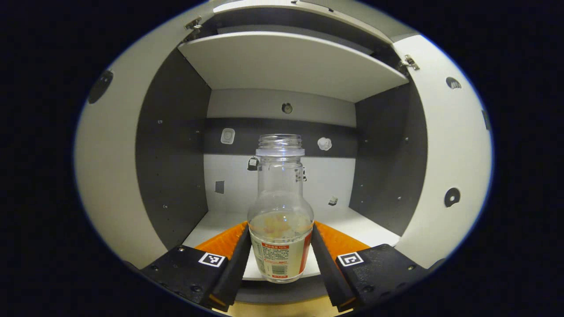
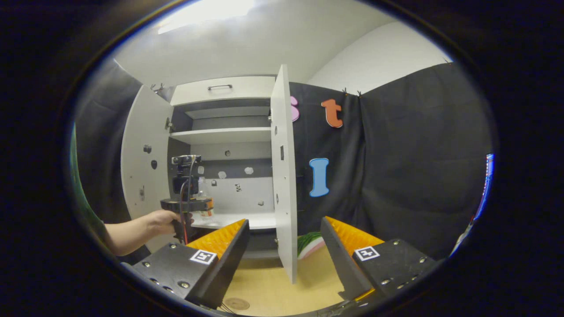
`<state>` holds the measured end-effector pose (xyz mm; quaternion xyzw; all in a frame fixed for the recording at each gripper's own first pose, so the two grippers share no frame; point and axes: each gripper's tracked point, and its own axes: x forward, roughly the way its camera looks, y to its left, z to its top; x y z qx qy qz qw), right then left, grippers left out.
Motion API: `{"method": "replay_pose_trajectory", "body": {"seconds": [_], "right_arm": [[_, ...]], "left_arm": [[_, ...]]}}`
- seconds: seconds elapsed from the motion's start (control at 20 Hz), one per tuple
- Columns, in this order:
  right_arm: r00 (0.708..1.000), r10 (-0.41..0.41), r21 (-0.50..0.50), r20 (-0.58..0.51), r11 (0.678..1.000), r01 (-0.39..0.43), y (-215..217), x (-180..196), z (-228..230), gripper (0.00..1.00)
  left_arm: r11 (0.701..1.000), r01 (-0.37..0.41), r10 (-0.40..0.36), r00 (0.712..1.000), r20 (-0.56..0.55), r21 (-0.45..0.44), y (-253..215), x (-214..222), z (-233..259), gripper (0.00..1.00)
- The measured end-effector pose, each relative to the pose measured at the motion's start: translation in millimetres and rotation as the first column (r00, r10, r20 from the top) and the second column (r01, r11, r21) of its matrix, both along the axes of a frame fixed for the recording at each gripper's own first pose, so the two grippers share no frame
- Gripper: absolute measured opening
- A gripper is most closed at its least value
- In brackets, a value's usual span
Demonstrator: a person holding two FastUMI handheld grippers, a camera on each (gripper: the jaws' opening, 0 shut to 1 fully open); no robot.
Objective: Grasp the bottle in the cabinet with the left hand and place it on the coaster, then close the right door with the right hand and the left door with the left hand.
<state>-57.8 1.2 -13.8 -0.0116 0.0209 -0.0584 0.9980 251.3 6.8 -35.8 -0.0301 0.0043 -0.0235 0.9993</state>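
1. Left tool (image 1: 280, 257): fingers flank the bottle (image 1: 280, 211) low on its labelled body at lower centre of the left gripper view. They look pressed to both sides; confirm that before you lift.
2. Bottle stands upright, uncapped, on the cabinet's lower shelf (image 1: 211, 224). Lift a little, draw straight back, keep it vertical.
3. Stay centred between the left door (image 1: 110, 176) and the right door (image 1: 458, 154).
4. Right tool (image 2: 284, 246): spread, holding nothing, above the tabletop (image 2: 273, 286) at lower centre of the right gripper view. Hold it clear.
5. The round disc (image 2: 236, 303) at the bottom edge may be the coaster; too small to tell.
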Motion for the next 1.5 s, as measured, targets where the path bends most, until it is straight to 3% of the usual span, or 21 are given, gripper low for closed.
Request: {"method": "replay_pose_trajectory", "body": {"seconds": [0.25, 0.45, 0.9, 1.25, 1.4, 1.45, 1.5], "right_arm": [[0.999, 0.051, 0.004, 0.012, 0.999, -0.051, 6, 2, -3, 0.98], [0.995, 0.096, 0.035, 0.020, 0.995, -0.096, 12, 0, -3, 0.98], [0.987, 0.163, 0.011, 0.001, 0.987, -0.163, 18, -1, -21, 0.98], [0.977, 0.211, 0.023, -0.017, 0.977, -0.211, 42, 19, -35, 0.98], [0.966, 0.258, 0.092, -0.010, 0.962, -0.257, 68, 26, -37, 0.98], [0.961, 0.275, 0.121, 0.007, 0.954, -0.274, 76, 29, -33, 0.94], [0.955, 0.295, 0.147, 0.017, 0.944, -0.294, 86, 31, -32, 0.98]], "left_arm": [[0.998, 0.032, -0.031, 0.999, 0.021, -0.047, -11, -66, 16, 0.78], [0.996, 0.016, -0.014, 1.000, 0.018, -0.086, -10, -110, 3, 0.78], [0.999, -0.036, 0.034, 0.996, -0.085, -0.021, -16, -174, -151, 0.78], [0.991, 0.113, -0.126, 0.972, -0.198, -0.076, -64, -215, -281, 0.78], [0.981, 0.184, -0.191, 0.965, -0.178, -0.054, -88, -231, -298, 0.80], [0.978, 0.206, -0.209, 0.962, -0.173, -0.035, -96, -237, -305, 0.79], [0.975, 0.223, -0.223, 0.959, -0.176, -0.019, -102, -242, -313, 0.79]]}}
